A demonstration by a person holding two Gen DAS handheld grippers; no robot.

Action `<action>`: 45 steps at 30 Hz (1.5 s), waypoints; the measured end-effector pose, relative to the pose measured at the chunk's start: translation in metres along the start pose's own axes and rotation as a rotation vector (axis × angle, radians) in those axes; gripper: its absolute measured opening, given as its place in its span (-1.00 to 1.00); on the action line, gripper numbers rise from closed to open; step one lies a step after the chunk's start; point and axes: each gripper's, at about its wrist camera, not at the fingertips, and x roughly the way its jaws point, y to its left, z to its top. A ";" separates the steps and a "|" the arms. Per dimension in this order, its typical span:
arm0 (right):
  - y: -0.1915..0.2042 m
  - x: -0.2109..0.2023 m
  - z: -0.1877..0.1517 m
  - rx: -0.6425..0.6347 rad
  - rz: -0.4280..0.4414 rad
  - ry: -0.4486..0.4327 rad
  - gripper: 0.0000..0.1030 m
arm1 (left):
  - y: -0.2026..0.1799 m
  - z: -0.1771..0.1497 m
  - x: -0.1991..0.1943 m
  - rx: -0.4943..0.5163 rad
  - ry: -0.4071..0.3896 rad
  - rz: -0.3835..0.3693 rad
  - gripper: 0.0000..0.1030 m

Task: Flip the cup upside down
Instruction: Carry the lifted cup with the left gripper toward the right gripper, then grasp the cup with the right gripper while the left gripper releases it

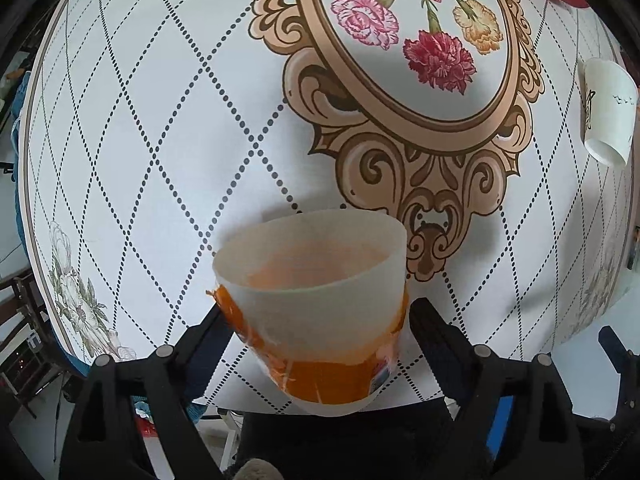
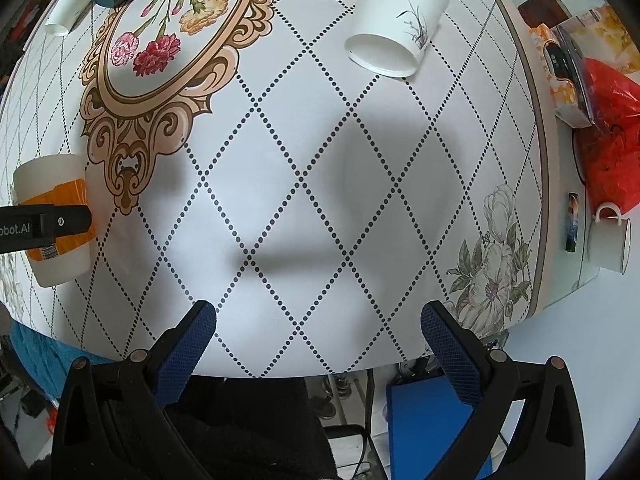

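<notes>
Up front, translucent white plastic cup with orange label band (image 1: 316,312) pinched between left gripper (image 1: 316,316) fingers, mouth up, slightly tilted, above near edge of round floral-print table (image 1: 160,128), right gripper (image 2: 318,316) spread wide, holding nothing, white paper cup with bird print (image 2: 396,24) on its side farther back.

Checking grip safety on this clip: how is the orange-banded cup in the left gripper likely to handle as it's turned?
The orange-banded cup looks thin-walled and translucent, so probably light and easily squashed by the left gripper. It appears empty, so spilling seems unlikely. Its tapered wall could slip between the fingers during the flip.
</notes>
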 end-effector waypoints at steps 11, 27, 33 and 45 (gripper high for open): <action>-0.005 0.002 -0.008 0.010 -0.003 -0.008 1.00 | 0.003 -0.010 -0.009 -0.020 -0.024 0.009 0.72; 0.017 -0.035 -0.029 -0.030 0.138 -0.107 1.00 | 0.038 -0.067 -0.097 -0.106 -0.205 0.042 0.72; 0.058 -0.057 -0.030 -0.093 0.193 -0.152 1.00 | 0.076 -0.097 -0.114 -0.169 -0.259 0.084 0.72; 0.125 -0.049 -0.005 -0.062 0.280 -0.108 0.99 | 0.156 -0.101 -0.083 -0.254 -0.222 0.077 0.72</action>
